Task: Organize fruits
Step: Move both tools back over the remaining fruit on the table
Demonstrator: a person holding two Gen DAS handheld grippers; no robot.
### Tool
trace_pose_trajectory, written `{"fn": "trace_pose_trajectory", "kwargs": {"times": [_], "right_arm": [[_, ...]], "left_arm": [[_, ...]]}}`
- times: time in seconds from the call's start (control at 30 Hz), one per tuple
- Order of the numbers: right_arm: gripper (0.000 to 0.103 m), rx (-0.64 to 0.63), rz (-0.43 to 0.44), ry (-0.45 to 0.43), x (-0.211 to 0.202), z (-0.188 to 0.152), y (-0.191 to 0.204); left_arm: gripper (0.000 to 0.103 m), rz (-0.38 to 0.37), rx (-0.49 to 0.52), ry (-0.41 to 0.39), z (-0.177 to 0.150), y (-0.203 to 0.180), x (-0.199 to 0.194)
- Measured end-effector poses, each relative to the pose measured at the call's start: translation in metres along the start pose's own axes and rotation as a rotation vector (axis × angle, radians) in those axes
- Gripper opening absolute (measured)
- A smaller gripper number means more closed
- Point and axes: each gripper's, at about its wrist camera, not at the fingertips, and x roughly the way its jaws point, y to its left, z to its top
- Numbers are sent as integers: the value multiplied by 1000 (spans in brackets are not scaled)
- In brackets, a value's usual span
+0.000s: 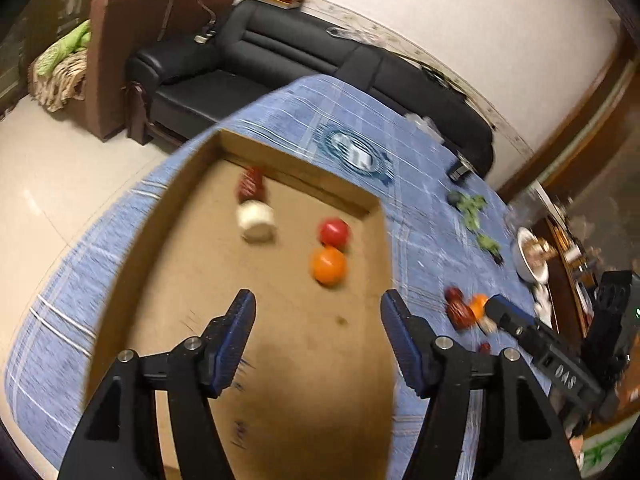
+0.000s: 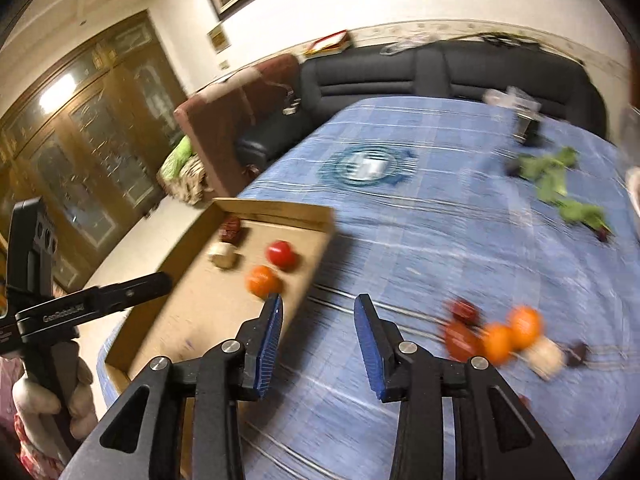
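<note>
A shallow cardboard tray [image 1: 192, 208] [image 2: 288, 213] lies on the blue cloth. Inside it sit an orange [image 1: 329, 266] [image 2: 262, 280], a red tomato [image 1: 334, 232] [image 2: 281, 254], a white round piece [image 1: 256, 220] [image 2: 225, 255] and a dark red fruit [image 1: 251, 184] [image 2: 231, 229]. My left gripper [image 1: 318, 304] hangs open over the tray floor, nothing between its fingers. My right gripper [image 2: 319, 308] is open and empty above the cloth by the tray's right wall. A loose pile of fruit [image 2: 496, 334] [image 1: 466, 308], with oranges, red pieces and a pale one, lies on the cloth to the right.
Green leafy vegetables [image 2: 556, 178] [image 1: 474, 210] lie farther back on the blue tablecloth [image 2: 420, 216]. A white bowl [image 1: 528, 256] stands at the table's right edge. A black sofa [image 1: 280, 56] runs behind the table. A gloved hand [image 2: 44, 400] holds the left gripper's handle.
</note>
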Motion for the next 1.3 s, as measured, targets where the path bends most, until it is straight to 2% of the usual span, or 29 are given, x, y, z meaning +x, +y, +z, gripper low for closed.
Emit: {"fn": "trace_pose_trajectory", "kwargs": {"times": [0.17,0.23,0.47,0.8,1.1,1.3], "right_arm": [[45,110,-94,-53,-49,-22,-69],[46,172,-131,-69,-65,-32,-98],[48,279,-161,-71,-80,-56,-151],[48,282,-137,-65,-57,-57,-160],[49,264,-131,-61,-32,-49,-156],[49,207,-132,-32,-14,-42,-147]], "left_arm": [[65,-29,74,12,-19,-39,3],[68,-40,109,15,-26,-58,6],[71,-65,204,90,-52,-112,42],[71,-65,265,124,-65,-148,71],[71,-59,244,158,-67,-145,90],[70,-66,222,157,-65,-143,95]]}}
